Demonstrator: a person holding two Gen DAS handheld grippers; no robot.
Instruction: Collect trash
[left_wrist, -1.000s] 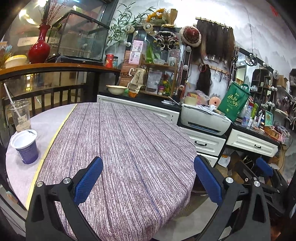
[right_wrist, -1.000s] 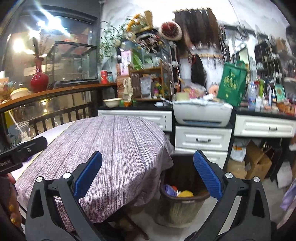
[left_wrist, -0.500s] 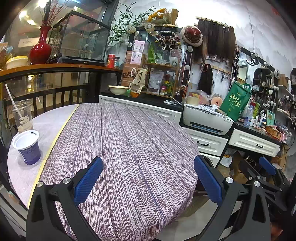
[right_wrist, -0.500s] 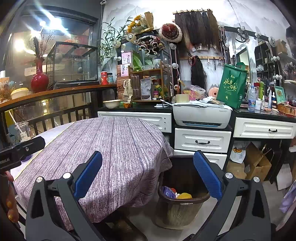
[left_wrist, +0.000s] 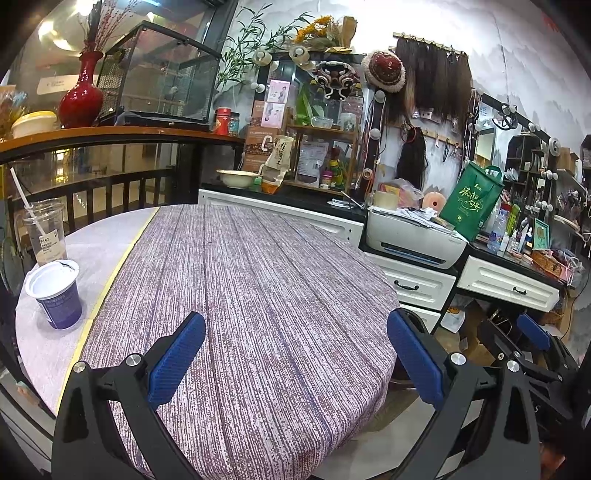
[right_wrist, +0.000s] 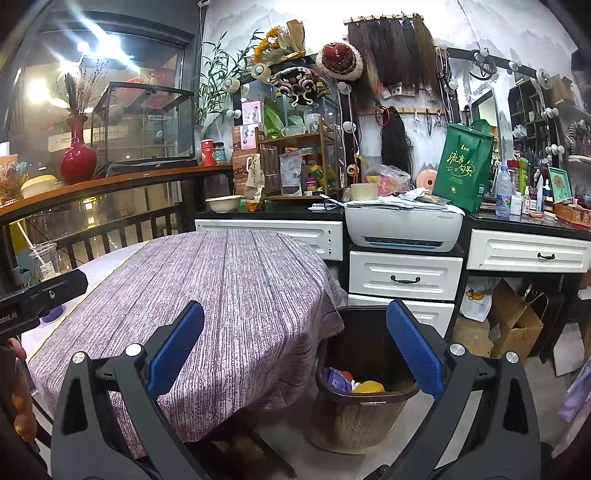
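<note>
A blue yogurt cup (left_wrist: 55, 293) with a white foil lid stands at the left edge of the round table (left_wrist: 258, 295). A clear plastic cup with a straw (left_wrist: 44, 230) stands just behind it and also shows in the right wrist view (right_wrist: 42, 258). My left gripper (left_wrist: 295, 363) is open and empty above the near part of the table. My right gripper (right_wrist: 295, 350) is open and empty, above a brown trash bin (right_wrist: 364, 402) that holds several wrappers and stands on the floor at the table's right side.
White drawers (right_wrist: 404, 275) and a white printer (right_wrist: 402, 230) stand behind the bin. Cardboard boxes (right_wrist: 513, 325) lie on the floor to the right. A wooden rail with a red vase (left_wrist: 81, 96) runs behind the table. The right gripper shows at the right of the left wrist view (left_wrist: 532, 332).
Both grippers have drifted slightly; the left view shifted a little so the cups sit further in. Both grippers stay open and empty.
</note>
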